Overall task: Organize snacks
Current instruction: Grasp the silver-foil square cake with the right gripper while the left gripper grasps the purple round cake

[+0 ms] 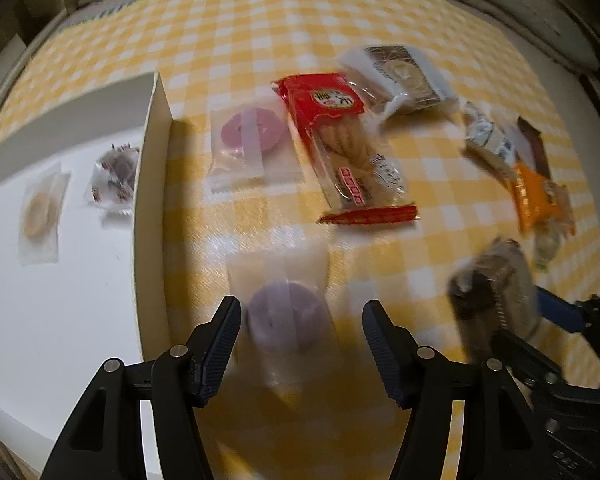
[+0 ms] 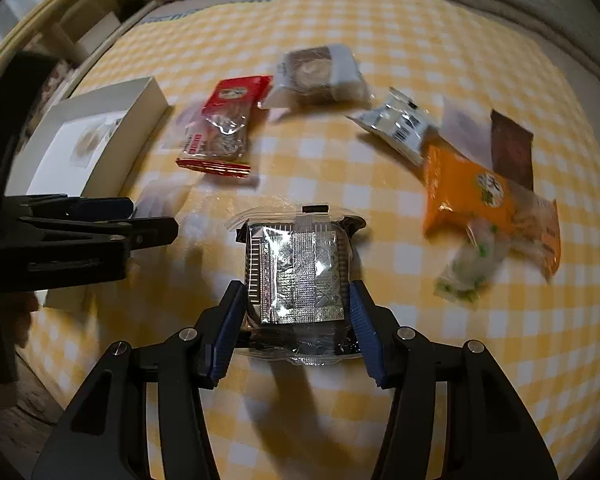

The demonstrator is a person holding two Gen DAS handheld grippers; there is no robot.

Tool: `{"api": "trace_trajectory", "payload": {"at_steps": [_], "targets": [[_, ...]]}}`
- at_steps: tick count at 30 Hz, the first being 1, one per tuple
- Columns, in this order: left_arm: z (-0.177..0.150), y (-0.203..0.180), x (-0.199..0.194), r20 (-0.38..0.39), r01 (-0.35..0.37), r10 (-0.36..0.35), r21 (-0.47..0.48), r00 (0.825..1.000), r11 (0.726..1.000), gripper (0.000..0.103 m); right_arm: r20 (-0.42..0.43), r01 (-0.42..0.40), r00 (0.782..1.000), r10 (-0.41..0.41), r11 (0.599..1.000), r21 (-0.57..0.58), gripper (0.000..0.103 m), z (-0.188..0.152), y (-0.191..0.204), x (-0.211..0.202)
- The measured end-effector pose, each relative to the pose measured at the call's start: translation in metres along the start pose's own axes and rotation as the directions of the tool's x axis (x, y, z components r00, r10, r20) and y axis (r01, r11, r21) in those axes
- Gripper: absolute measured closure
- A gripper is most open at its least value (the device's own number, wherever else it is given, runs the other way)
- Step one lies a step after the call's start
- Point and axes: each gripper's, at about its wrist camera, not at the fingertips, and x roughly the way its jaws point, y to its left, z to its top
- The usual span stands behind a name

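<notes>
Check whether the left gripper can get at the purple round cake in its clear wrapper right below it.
Probably yes. The left gripper has its jaws either side of the purple round cake in its clear wrapper, not pressing it. Nothing lies over it; the white box wall stands clear alongside.

Yellow-and-white checked tablecloth (image 2: 340, 32); red cracker packet (image 1: 340, 136); orange snack packet (image 2: 472, 196); silver foil-wrapped snack (image 2: 296, 268); white box (image 1: 60, 280).

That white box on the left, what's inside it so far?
Inside the white box lie two clear-wrapped snacks: a pale round biscuit and a dark reddish sweet. Its near wall hides part of the floor, so more could lie there.
</notes>
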Motion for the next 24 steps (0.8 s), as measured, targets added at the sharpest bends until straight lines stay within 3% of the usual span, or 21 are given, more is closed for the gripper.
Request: {"api": "trace_trajectory", "payload": {"at_steps": [6,8,10,15,17,20,22,24], "targets": [[0.000,-0.013,0.009,-0.001,-0.024,0.024,0.077,1.000,0.997,0.044,-0.009,0.005,1.000,-0.005,1.000,-0.009,0.049,0.004,0.001,0.002],[-0.001,-0.019,0.009,0.012,0.001,-0.003,0.113,1.000,0.994,0.056,-0.011,0.007,1.000,-0.007,1.000,-0.010,0.048,0.006,0.001,0.002],[-0.002,-0.026,0.010,0.006,0.067,-0.068,0.141,0.998,0.988,0.054,-0.012,0.006,1.000,-0.007,1.000,-0.015,0.047,0.010,0.001,0.004],[-0.007,-0.039,0.013,0.009,0.052,-0.055,0.201,0.998,0.978,0.053,-0.007,0.014,1.000,-0.015,0.999,-0.034,0.047,0.018,0.000,0.006],[-0.007,-0.036,0.013,-0.005,0.041,-0.041,0.180,0.999,0.983,0.038,-0.017,0.012,1.000,-0.013,0.999,-0.038,0.047,0.018,0.000,0.009],[-0.005,-0.031,0.015,-0.006,0.012,-0.011,0.166,1.000,0.986,0.024,-0.035,0.024,0.999,-0.026,0.998,-0.053,0.047,0.019,0.003,0.015],[-0.005,-0.028,0.013,-0.012,0.001,0.001,0.176,1.000,0.984,0.025,-0.052,0.037,0.998,-0.041,0.997,-0.067,0.048,0.017,0.005,0.018],[-0.004,-0.027,0.015,-0.024,0.011,-0.007,0.180,1.000,0.984,0.035,-0.052,0.052,0.997,-0.056,0.995,-0.084,0.049,0.017,0.008,0.018]]}}
